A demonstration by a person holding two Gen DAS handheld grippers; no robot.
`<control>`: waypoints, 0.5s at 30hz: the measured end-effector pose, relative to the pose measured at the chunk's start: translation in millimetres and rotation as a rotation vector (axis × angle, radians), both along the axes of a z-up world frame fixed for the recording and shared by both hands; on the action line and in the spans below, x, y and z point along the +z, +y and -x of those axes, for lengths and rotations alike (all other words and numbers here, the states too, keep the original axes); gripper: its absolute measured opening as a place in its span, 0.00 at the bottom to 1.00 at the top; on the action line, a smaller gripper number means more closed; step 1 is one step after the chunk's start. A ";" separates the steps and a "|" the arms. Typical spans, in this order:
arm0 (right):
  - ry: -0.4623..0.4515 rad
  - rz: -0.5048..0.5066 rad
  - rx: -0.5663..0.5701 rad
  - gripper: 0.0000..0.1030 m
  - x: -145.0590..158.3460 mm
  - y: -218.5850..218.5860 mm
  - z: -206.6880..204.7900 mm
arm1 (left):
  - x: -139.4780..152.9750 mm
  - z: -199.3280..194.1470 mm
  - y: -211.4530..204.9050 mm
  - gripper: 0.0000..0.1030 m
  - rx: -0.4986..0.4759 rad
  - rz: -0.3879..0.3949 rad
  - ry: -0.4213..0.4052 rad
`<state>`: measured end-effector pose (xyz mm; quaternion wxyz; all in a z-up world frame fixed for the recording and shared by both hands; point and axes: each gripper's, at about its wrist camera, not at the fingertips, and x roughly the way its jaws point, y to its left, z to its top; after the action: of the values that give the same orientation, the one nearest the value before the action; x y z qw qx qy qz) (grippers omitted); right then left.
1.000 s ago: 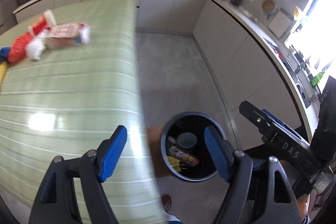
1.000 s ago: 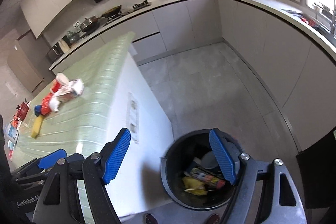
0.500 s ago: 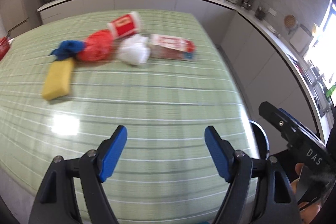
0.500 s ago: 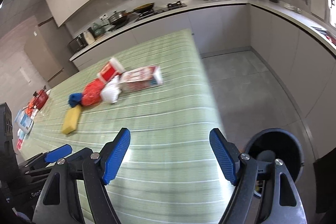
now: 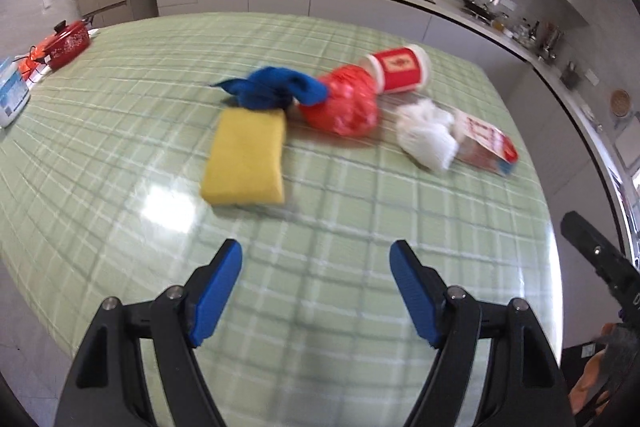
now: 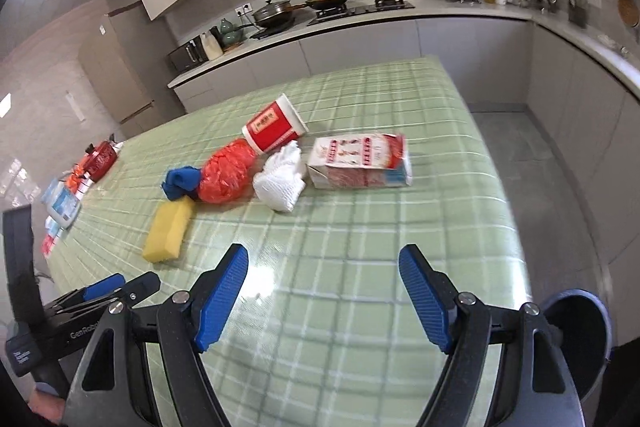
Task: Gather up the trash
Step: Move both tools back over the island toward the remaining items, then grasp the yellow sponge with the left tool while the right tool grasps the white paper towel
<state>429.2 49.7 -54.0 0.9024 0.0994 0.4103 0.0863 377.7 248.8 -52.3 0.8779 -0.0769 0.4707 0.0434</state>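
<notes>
- The green checked tabletop (image 5: 360, 267) is now filling both of your views; a second ago it was taking up only the left part of each, with bare floor beside it.
- The dark trash bin (image 6: 580, 327), which was sitting open between your tool tips a second ago with wrappers showing inside, is now showing only as a rim at the lower right of the right wrist view, beyond the tabletop's edge.
- Your left tool (image 5: 316, 287) is hanging over bare tabletop with its blue pads standing well apart and nothing between them, the same gap as before.
- Your right tool (image 6: 324, 291) is standing just as wide and just as empty, also over bare tabletop, with the left tool lying at its lower left.
- The trash is lying in a row across the middle of the tabletop, nearer in view than a second ago: a red-and-white carton (image 6: 360, 163) on its side, a red paper cup (image 6: 274, 129) tipped over, and a crumpled red bag (image 6: 226, 177) touching the cup.
- A yellow sponge (image 5: 246, 163) is lying nearest your left tool, just beside a blue cloth (image 5: 276, 91).
- A white wad (image 6: 282, 183) is resting against the carton's end.
- A red pot (image 5: 66, 43) is sitting at the far left edge, well apart from the row.
</notes>
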 end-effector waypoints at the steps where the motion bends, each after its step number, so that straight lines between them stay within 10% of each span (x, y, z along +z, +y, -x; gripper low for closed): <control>1: 0.006 -0.014 0.011 0.77 -1.9 2.0 -5.9 | -2.1 -5.4 3.2 0.75 0.010 -0.019 0.012; 15: 0.047 -0.005 -0.010 0.77 -20.9 37.5 -49.7 | -31.0 -63.3 48.2 0.75 0.010 -0.013 0.060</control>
<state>478.9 87.2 -74.9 0.8928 0.1057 0.4305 0.0803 441.0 297.0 -83.4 0.8637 -0.0721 0.4961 0.0529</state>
